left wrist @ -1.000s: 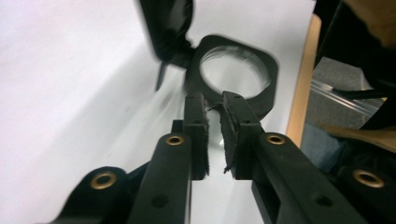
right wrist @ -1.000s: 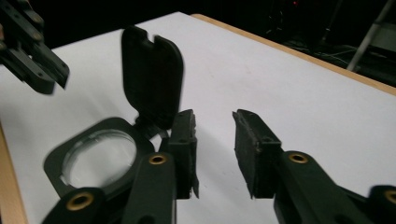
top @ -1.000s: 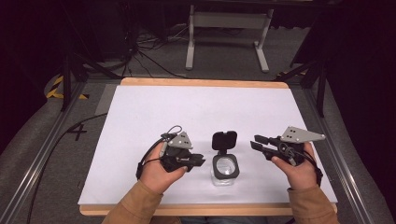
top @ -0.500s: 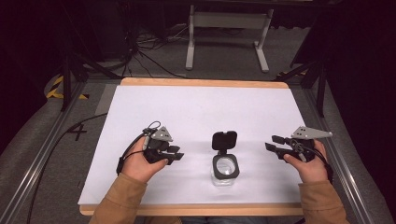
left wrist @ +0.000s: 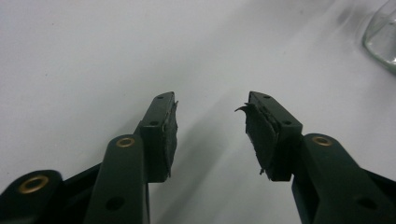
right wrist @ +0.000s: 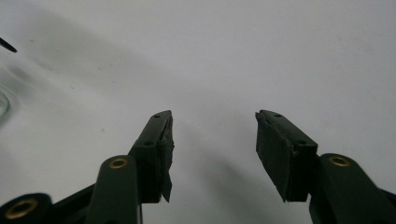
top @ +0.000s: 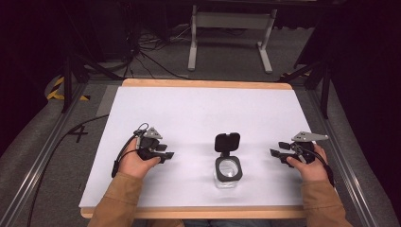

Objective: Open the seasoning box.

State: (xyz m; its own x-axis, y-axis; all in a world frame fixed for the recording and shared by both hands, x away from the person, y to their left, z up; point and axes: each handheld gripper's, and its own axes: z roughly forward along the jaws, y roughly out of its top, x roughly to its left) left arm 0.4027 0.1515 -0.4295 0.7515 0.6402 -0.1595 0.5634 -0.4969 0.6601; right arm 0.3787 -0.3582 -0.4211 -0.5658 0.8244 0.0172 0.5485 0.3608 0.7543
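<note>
Holding my left gripper [top: 166,154] lower left and my right gripper [top: 277,150] lower right, both with jaws spread and empty. Between them, lower centre, stands a clear jar [top: 227,171], black flip lid [top: 227,141] raised, on the white table [top: 198,113].

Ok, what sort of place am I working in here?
Probably a lab or recording workspace: a white-covered table with a wooden edge, loose cables on grey carpet, and a metal stand behind.
</note>
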